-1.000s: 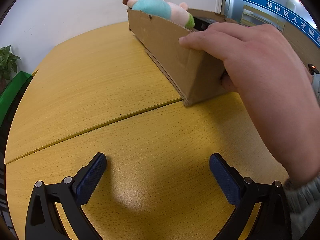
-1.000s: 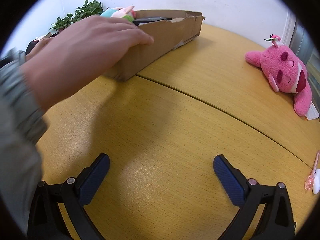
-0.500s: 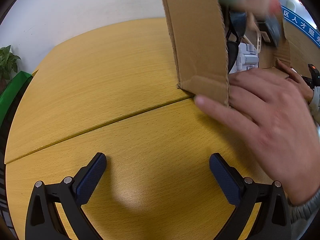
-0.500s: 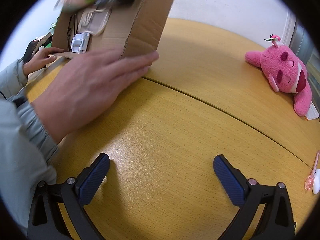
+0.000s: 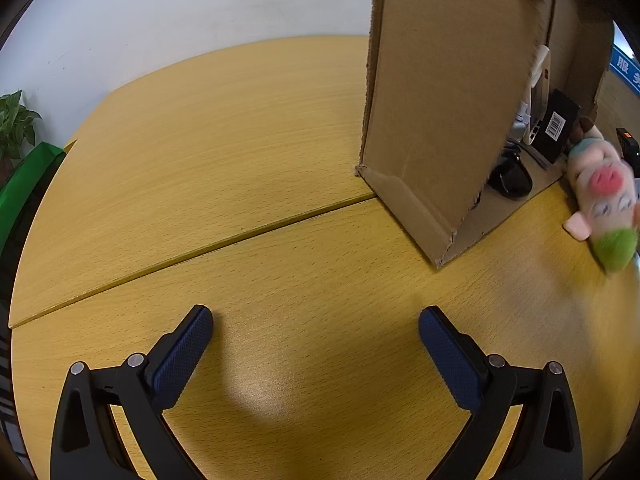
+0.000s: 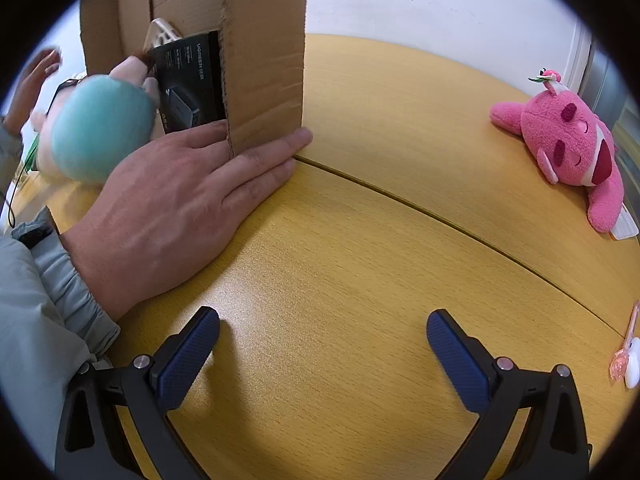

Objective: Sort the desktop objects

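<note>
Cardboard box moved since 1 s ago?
Yes. The cardboard box was lying flat; now it stands tipped on end by the table seam, its contents spilling out.

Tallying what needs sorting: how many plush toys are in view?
2. A pink plush lies on the table's far right; a teal-and-pink plush is tumbling from the tipped cardboard box. Others may hide inside it.

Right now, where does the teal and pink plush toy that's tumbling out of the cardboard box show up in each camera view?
Left wrist view: the teal and pink plush toy lies at the far right edge, blurred, on the table beside the box's open side.
Right wrist view: the same toy is at upper left, blurred, just above a person's hand.
Shared landmark: the tipped-up cardboard box.
</note>
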Action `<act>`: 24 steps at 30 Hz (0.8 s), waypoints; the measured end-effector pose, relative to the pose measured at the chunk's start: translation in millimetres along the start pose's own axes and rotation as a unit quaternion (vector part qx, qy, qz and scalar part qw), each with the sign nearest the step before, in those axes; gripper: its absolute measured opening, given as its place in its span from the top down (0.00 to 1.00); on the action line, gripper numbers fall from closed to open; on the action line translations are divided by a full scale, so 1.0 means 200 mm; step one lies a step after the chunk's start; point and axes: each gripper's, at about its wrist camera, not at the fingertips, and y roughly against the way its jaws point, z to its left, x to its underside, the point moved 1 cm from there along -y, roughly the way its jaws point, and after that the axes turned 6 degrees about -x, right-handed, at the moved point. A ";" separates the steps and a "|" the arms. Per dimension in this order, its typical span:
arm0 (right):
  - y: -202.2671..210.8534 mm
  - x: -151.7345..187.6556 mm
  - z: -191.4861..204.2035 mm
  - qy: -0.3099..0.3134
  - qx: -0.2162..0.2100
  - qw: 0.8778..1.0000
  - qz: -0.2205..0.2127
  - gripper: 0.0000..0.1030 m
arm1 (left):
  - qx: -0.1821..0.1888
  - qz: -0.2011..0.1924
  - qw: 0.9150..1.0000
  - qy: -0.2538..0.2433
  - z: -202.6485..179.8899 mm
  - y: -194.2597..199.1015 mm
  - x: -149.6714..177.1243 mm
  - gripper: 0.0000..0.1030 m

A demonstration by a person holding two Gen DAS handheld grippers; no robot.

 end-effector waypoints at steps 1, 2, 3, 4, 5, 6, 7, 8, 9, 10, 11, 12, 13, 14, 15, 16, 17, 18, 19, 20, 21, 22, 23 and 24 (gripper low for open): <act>0.00 0.00 0.00 0.000 0.000 1.000 0.000 0.00 | 0.000 0.000 1.000 0.000 0.00 0.00 0.00 0.00; 0.00 0.00 0.00 0.000 0.000 1.000 0.000 0.00 | 0.000 0.000 1.000 0.000 0.00 0.00 0.00 0.00; 0.00 0.00 0.00 0.000 0.000 1.000 0.000 0.00 | 0.000 0.000 1.000 0.000 0.00 0.01 -0.01 0.00; 0.00 0.00 0.00 0.000 0.000 1.000 0.000 0.00 | 0.000 0.000 1.000 0.000 0.00 0.01 -0.01 0.00; 0.00 0.00 0.00 0.000 0.000 1.000 0.000 0.00 | 0.000 0.000 1.000 0.000 0.00 0.01 -0.01 0.00; 0.00 0.00 0.00 0.000 0.000 1.000 0.000 0.00 | 0.000 0.000 1.000 0.000 0.00 0.01 -0.01 0.00; 0.00 0.00 0.00 0.000 0.000 1.000 0.000 0.00 | 0.000 0.000 1.000 0.000 0.00 0.01 -0.01 0.00; 0.00 0.00 0.00 0.000 0.000 1.000 0.000 0.00 | 0.000 0.000 1.000 0.000 0.00 0.01 -0.01 0.00; 0.00 0.01 0.00 0.000 0.000 1.000 0.000 0.00 | 0.000 0.000 1.000 0.000 0.00 0.01 -0.01 0.00; 0.00 0.00 0.00 0.000 0.000 1.000 0.000 0.00 | 0.000 0.000 1.000 0.000 0.00 0.01 -0.01 0.00; 0.00 0.00 0.00 0.000 0.000 1.000 0.000 0.00 | 0.000 0.000 1.000 0.000 0.00 0.01 -0.01 0.00; 0.00 0.00 0.00 0.000 0.000 1.000 0.000 0.00 | 0.000 0.000 1.000 0.000 0.00 0.01 -0.01 0.00; 0.00 0.00 0.00 0.000 0.000 1.000 0.000 0.00 | 0.000 0.000 1.000 0.000 0.00 0.01 -0.01 0.00; 0.00 0.00 0.00 0.000 0.000 1.000 0.000 0.00 | 0.000 0.000 1.000 0.000 0.00 0.01 -0.01 0.00; 0.00 0.01 0.00 0.000 0.000 1.000 0.000 0.00 | 0.000 0.000 1.000 0.000 0.00 0.01 -0.01 0.00; 0.00 0.00 0.00 0.000 0.000 1.000 0.000 0.00 | 0.000 0.000 1.000 0.000 0.00 0.01 0.00 0.00; 0.00 0.00 0.00 0.000 0.000 1.000 0.000 0.00 | 0.000 0.000 1.000 0.000 0.00 0.01 0.00 0.00; 0.00 0.01 0.00 0.000 0.000 1.000 0.000 0.00 | 0.000 0.000 1.000 0.000 0.00 0.01 -0.01 0.00; 0.00 0.00 0.01 0.000 0.000 1.000 0.000 0.00 | 0.000 0.000 1.000 0.000 0.00 0.01 -0.01 0.00; 0.00 0.01 0.01 0.000 0.000 1.000 0.000 0.00 | 0.000 0.000 1.000 0.000 0.00 0.01 -0.01 0.00; 0.00 0.01 0.01 0.000 0.000 1.000 0.000 0.00 | 0.000 0.000 1.000 0.000 0.00 0.01 -0.02 0.00; 0.00 0.01 0.01 0.000 0.000 1.000 0.000 0.00 | 0.000 0.000 1.000 0.000 0.00 0.02 -0.02 0.00; 0.00 0.01 0.01 0.000 0.000 1.000 0.000 0.00 | 0.000 0.000 1.000 0.000 0.01 0.02 -0.02 0.00; -0.01 0.01 0.01 0.000 0.000 1.000 0.000 0.00 | 0.000 0.000 1.000 0.000 0.01 0.02 -0.02 0.00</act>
